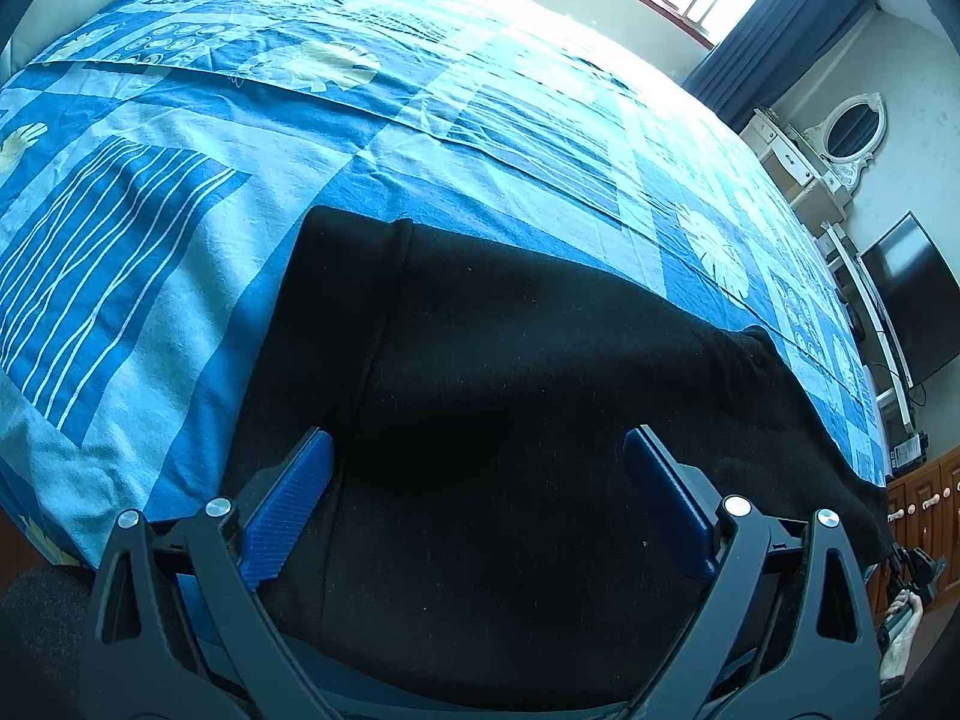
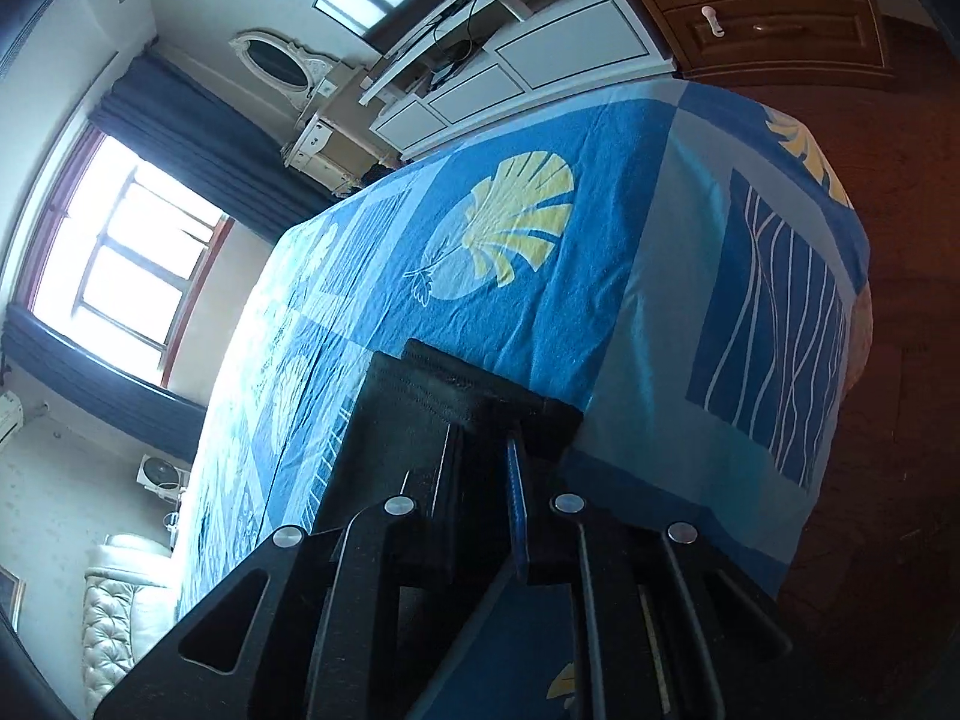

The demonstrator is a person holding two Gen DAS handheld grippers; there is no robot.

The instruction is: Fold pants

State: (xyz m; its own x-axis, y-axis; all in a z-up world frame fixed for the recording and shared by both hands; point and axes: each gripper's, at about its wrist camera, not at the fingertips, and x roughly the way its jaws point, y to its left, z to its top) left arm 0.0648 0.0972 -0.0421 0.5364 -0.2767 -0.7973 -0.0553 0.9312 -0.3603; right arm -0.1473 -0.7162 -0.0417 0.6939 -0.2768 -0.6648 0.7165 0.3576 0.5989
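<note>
Black pants (image 1: 510, 360) lie flat on the blue patterned bedsheet (image 1: 180, 192), reaching to the bed's right edge. My left gripper (image 1: 480, 480) hovers just over them, open wide, with its blue pads (image 1: 288, 504) spread and nothing between them. In the right wrist view a folded end of the pants (image 2: 444, 396) lies on the sheet (image 2: 540, 300) by the bed's corner. My right gripper (image 2: 486, 480) sits at that end with its jaws a narrow gap apart. Black cloth lies in the gap, and the one visible blue pad (image 2: 516, 498) does not seem to press on it.
The bed's edge drops to a wooden floor (image 2: 870, 480) on the right. A hand (image 1: 900, 654) shows at the lower right of the left wrist view. A television (image 1: 912, 300), a mirror dresser (image 1: 840, 132), a wooden cabinet (image 2: 780, 12) and a window (image 2: 120, 252) line the walls.
</note>
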